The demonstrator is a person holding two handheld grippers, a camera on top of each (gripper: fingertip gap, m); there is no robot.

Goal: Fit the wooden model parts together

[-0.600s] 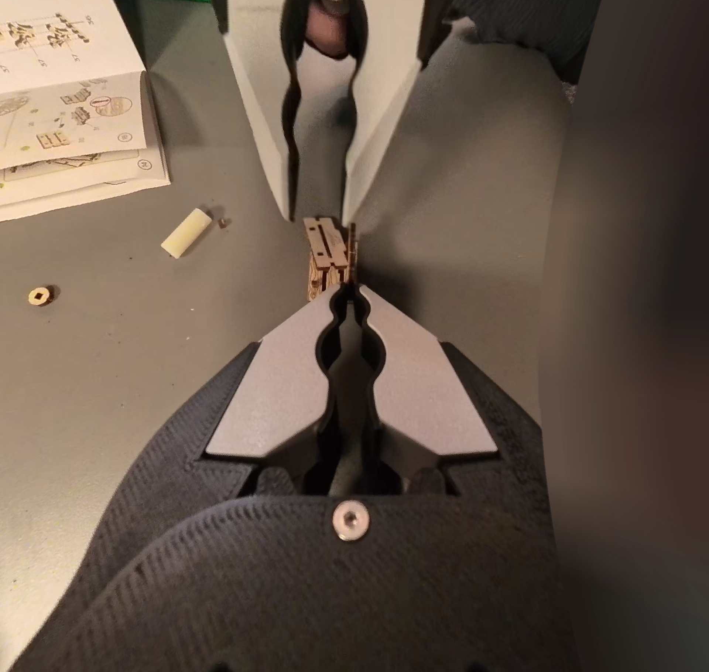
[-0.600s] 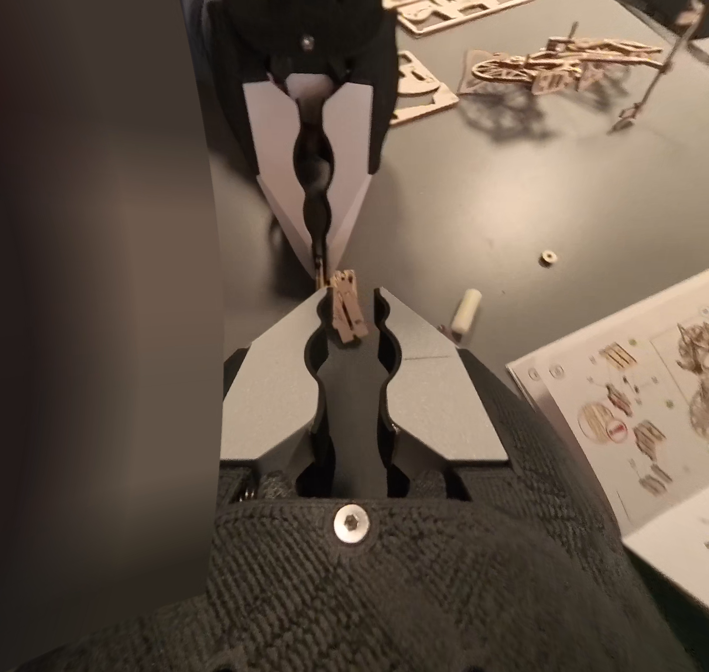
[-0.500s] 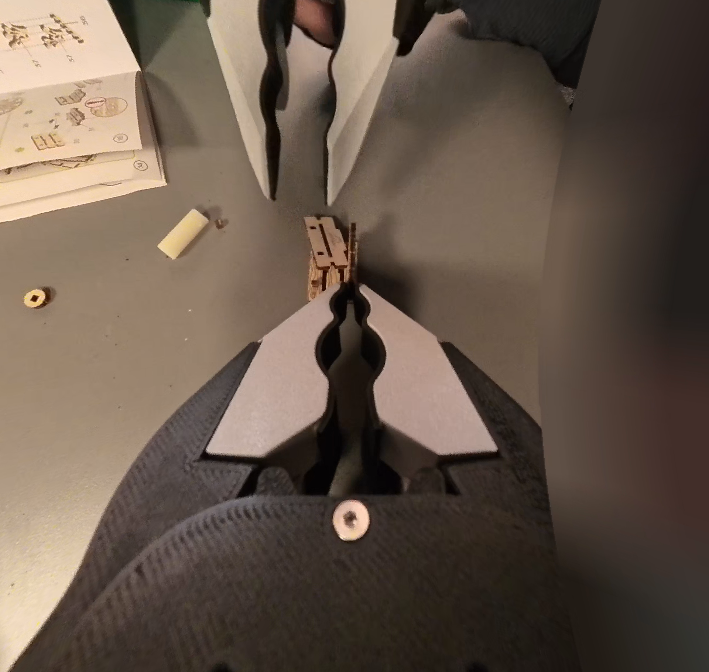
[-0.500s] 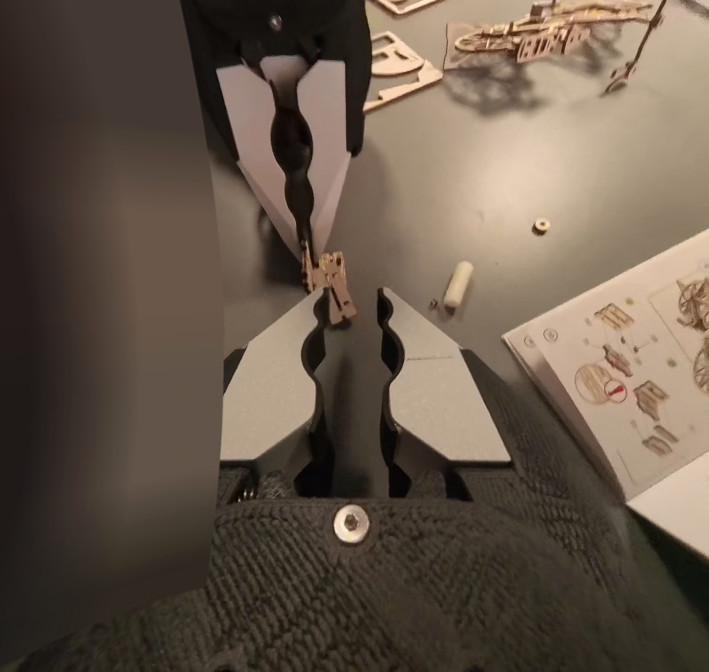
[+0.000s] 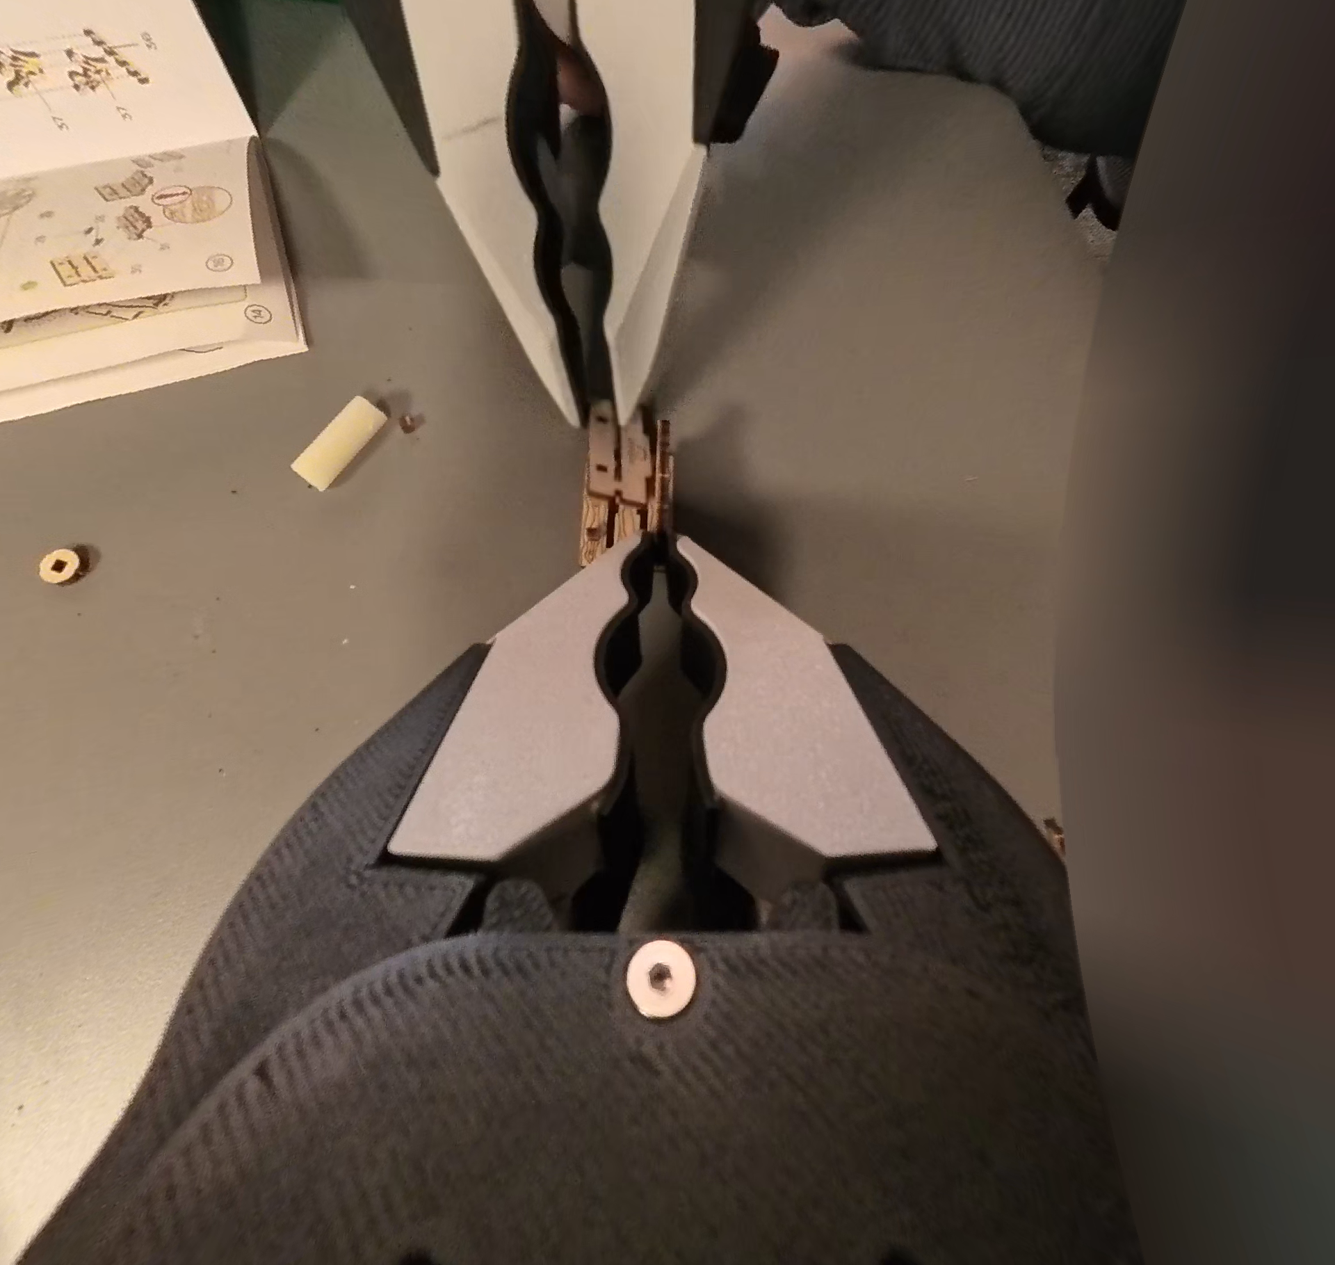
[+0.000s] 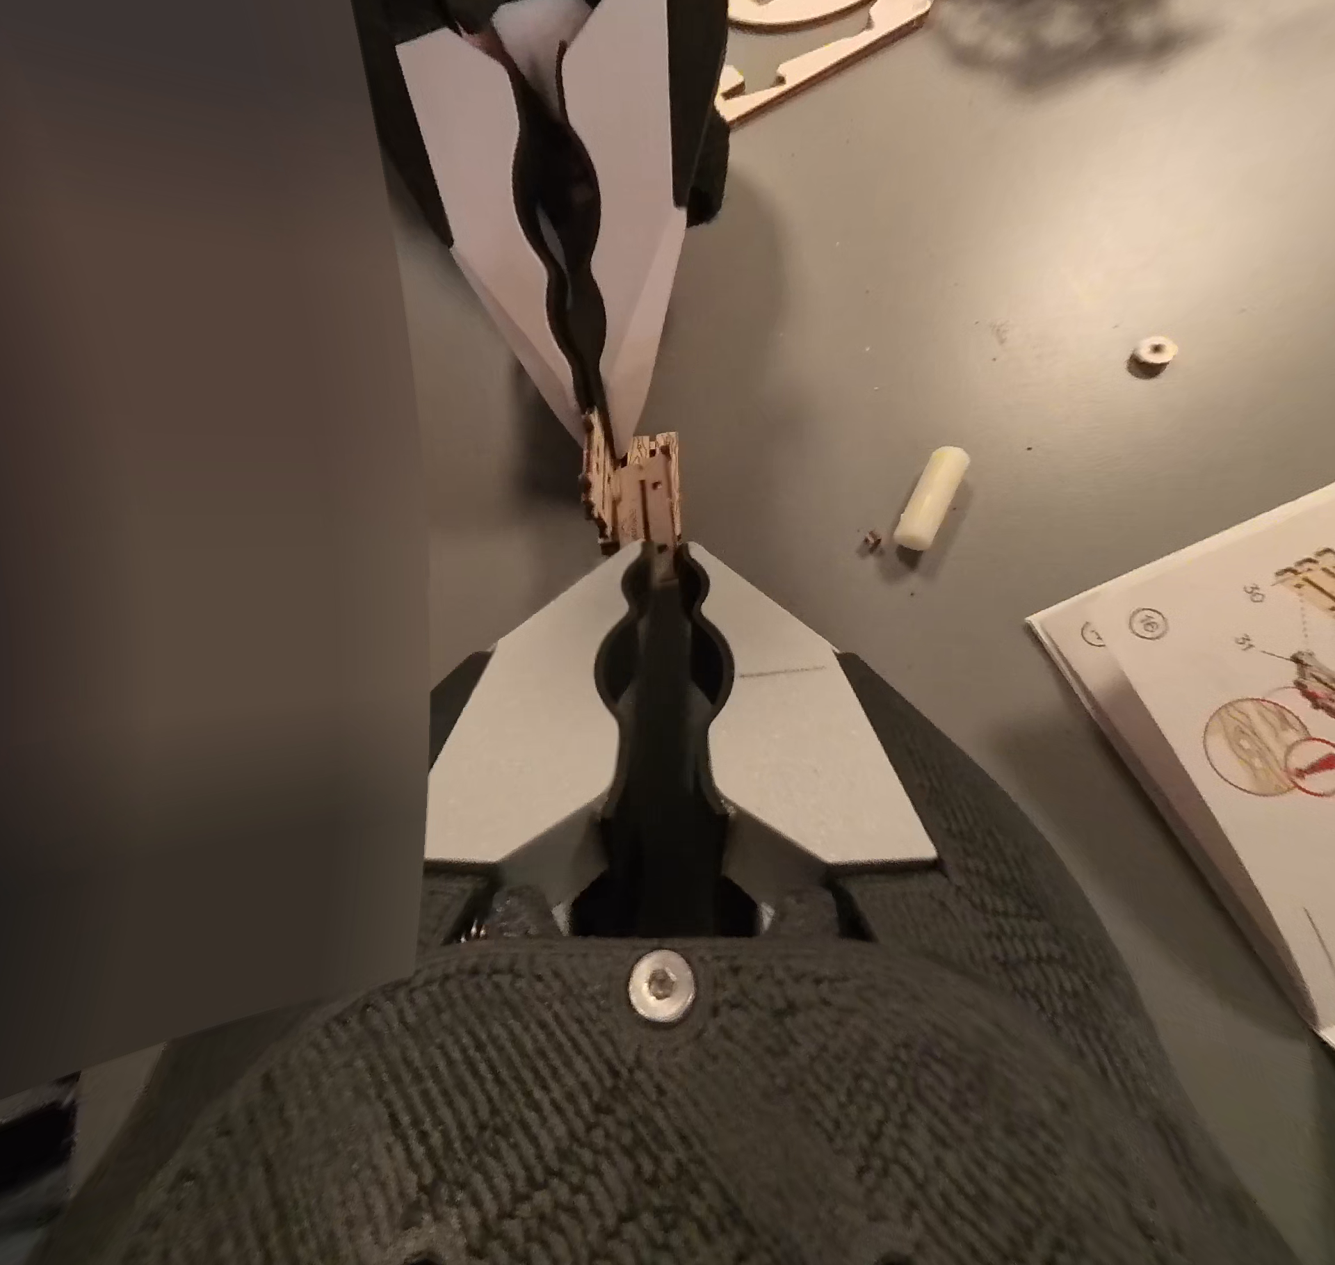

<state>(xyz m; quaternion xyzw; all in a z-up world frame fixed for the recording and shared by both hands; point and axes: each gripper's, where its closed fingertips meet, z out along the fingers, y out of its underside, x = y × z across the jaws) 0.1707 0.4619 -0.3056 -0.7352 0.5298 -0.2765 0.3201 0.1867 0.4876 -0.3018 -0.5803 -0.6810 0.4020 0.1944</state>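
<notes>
A small wooden model assembly [image 5: 625, 479] hangs above the grey table [image 5: 217, 688] between my two grippers. My left gripper [image 5: 654, 547] is shut on its near end, on a thin plate seen edge-on. My right gripper [image 5: 603, 415] comes in from the top of the left wrist view and is shut on the far end. In the right wrist view, my right gripper [image 6: 661, 547] is shut on the slotted block of the assembly [image 6: 646, 490]. The left gripper [image 6: 601, 430] pinches the engraved plate beside that block. The two parts touch.
An open instruction booklet [image 5: 123, 219] lies at the left, also shown in the right wrist view [image 6: 1228, 724]. A cream cylinder [image 5: 338, 453] and a small wooden washer [image 5: 63, 564] lie loose on the table. A cut-out wooden sheet [image 6: 816, 24] lies farther back. Less than 4 cm separates the two grippers' tips. The cream cylinder [image 5: 338, 453] is about 6 centimeters from my right fingertips. It turns up in the right wrist view [image 6: 921, 480] as well.
My right gripper was open and drawn back from the assembly. It has moved in and shut on the far end. My left gripper has kept its hold.
</notes>
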